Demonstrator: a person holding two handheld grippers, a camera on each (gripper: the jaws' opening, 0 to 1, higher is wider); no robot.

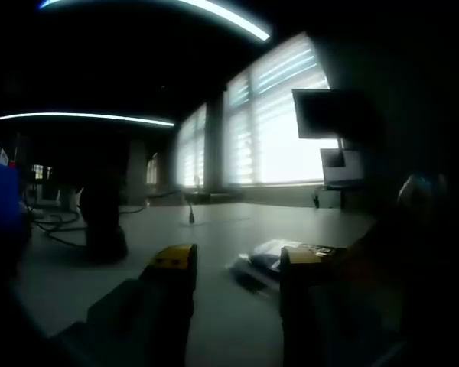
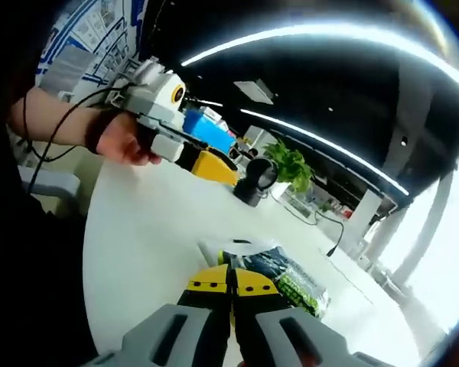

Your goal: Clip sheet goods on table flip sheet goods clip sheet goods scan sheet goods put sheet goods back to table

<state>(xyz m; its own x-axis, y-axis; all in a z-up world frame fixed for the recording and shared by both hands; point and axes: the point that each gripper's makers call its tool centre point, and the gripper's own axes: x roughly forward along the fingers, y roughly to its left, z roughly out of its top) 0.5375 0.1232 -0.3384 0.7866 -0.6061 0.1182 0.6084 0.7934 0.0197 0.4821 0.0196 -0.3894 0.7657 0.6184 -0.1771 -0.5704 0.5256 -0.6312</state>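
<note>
A packet of sheet goods (image 2: pixel 287 281), dark and green in clear plastic, lies flat on the white table (image 2: pixel 145 245). My right gripper (image 2: pixel 231 277) is shut, its yellow tips pressed together on the packet's near edge. In the left gripper view the same packet (image 1: pixel 266 258) rests on the table just beyond my left gripper (image 1: pixel 239 260), which stands open with nothing between its jaws. From the right gripper view, a hand holds the left gripper (image 2: pixel 214 168) in the air above the table's far left side, well apart from the packet.
A black round device (image 2: pixel 256 180) stands behind the packet, also seen as a dark shape (image 1: pixel 103 222) with cables (image 1: pixel 57 229) beside it. A green plant (image 2: pixel 291 164) and a blue box (image 2: pixel 206 130) sit further back. A monitor (image 1: pixel 329 115) stands by the bright windows.
</note>
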